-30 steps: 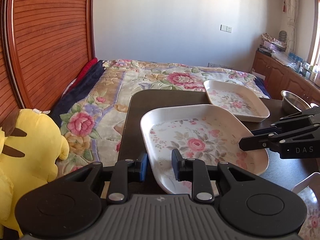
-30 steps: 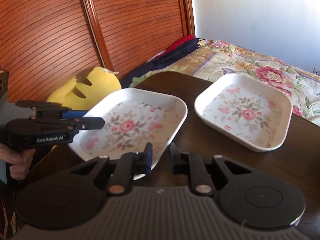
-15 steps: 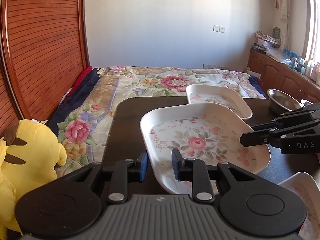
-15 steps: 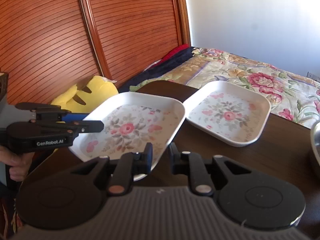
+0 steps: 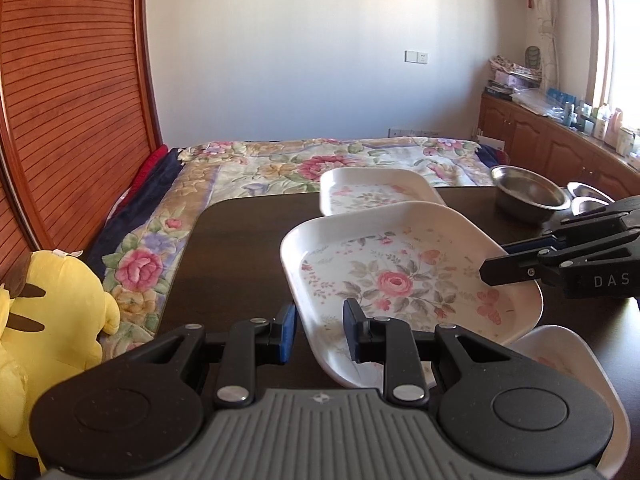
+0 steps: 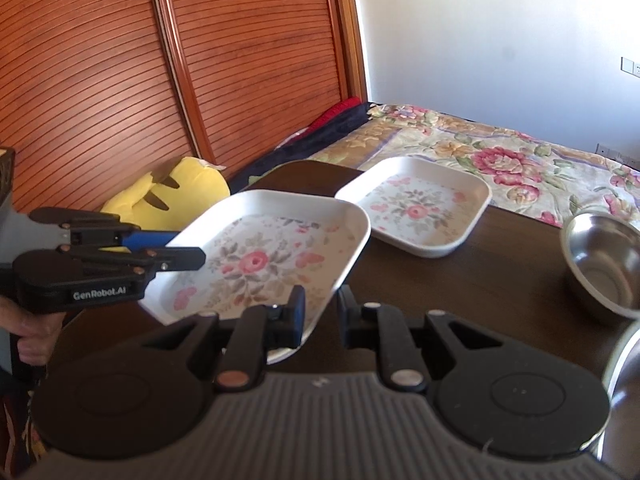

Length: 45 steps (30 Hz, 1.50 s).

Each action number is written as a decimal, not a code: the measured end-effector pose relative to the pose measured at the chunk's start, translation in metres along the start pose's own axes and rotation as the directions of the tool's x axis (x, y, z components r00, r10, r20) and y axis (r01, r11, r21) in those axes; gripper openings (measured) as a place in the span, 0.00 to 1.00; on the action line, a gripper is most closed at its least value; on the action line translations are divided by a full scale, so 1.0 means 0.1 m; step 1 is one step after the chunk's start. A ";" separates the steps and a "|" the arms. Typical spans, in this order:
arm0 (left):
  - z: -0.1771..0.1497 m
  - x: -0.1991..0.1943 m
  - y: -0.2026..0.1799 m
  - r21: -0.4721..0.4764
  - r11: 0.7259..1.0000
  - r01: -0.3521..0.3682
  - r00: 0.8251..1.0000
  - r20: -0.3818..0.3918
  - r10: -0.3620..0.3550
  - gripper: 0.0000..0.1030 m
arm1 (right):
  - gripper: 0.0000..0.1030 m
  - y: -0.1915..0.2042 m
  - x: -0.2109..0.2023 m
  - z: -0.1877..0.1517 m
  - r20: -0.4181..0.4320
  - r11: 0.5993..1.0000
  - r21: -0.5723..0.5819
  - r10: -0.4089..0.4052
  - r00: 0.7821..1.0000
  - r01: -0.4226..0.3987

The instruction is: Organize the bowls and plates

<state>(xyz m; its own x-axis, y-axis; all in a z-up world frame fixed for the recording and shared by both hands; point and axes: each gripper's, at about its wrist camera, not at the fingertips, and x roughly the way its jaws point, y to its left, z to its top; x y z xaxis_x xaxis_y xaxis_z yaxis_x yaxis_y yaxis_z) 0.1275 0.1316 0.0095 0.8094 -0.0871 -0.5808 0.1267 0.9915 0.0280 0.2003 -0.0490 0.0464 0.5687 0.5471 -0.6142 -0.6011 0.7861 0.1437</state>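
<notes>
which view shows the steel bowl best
The left wrist view: the steel bowl stands whole on the dark table, rim and inside visible, beyond the held floral plate. In the right wrist view the bowl sits at the right edge, larger but cut off by the frame.

Your held plate (image 5: 408,280) hides the near edge of the far plate (image 5: 372,188), the third plate (image 5: 568,356) sits mostly behind your left gripper body, second steel bowl (image 6: 624,396) cut off at the frame edge, cabinet-top clutter (image 5: 592,120) too small to tell
</notes>
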 end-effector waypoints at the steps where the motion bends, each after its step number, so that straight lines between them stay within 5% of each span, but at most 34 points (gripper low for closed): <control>1: -0.01 -0.02 -0.05 0.004 1.000 0.001 1.000 0.003 -0.001 0.25 | 0.18 -0.01 -0.03 -0.03 0.000 1.000 0.001 -0.002 1.000 0.002; 26: -0.63 -0.43 -0.77 0.046 0.998 0.046 0.999 -0.030 -0.044 0.25 | 0.18 -0.03 -0.68 -0.85 -0.021 0.999 0.024 -0.037 0.999 0.037; 45: -0.71 -0.43 -0.80 0.046 0.998 0.042 0.998 -0.045 -0.040 0.25 | 0.18 0.04 -0.76 -0.88 -0.011 0.999 0.004 -0.034 0.999 0.034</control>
<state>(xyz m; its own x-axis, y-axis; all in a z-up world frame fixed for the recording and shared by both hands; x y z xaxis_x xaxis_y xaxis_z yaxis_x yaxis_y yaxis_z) 0.0416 0.0629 -0.0255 0.7768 -0.1219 -0.6178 0.1864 0.9816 0.0407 0.1055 -0.1131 0.0254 0.5830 0.5167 -0.6270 -0.5790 0.8056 0.1255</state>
